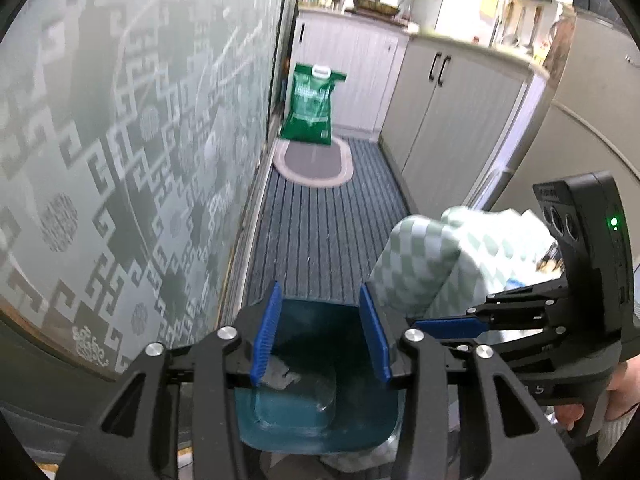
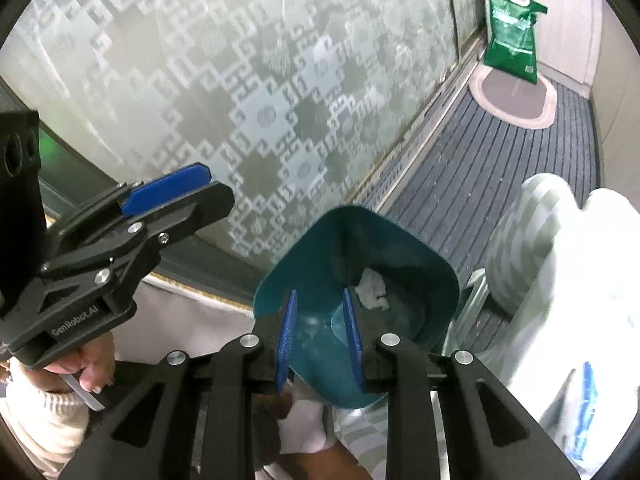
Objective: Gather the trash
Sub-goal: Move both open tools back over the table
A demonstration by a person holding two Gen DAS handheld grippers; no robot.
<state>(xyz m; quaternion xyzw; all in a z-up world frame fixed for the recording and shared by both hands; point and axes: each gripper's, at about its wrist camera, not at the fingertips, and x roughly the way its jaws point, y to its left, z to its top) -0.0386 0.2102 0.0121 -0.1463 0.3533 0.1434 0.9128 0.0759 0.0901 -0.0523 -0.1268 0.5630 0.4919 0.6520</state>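
A teal trash bin (image 1: 280, 428) stands on the floor right under both grippers. A crumpled white paper (image 2: 372, 290) lies inside the bin (image 2: 360, 232), against its wall; the same paper (image 1: 280, 374) shows in the left wrist view. My left gripper (image 1: 320, 334) hangs over the bin's mouth, open, with nothing between its blue pads. My right gripper (image 2: 320, 342) is also above the bin, its jaws apart by a narrow gap and empty. Each gripper sees the other from the side: the right one's fingers (image 1: 444, 326) and the left one's fingers (image 2: 168, 192), held by a hand (image 2: 92, 368).
A frosted patterned glass door (image 1: 120, 140) runs along the left. A checkered cloth bundle (image 1: 420, 264) sits right of the bin. On the striped floor mat (image 1: 320, 220) lies an oval rug (image 1: 312, 164) with a green bag (image 1: 310, 104). Cabinets (image 1: 452, 120) line the right.
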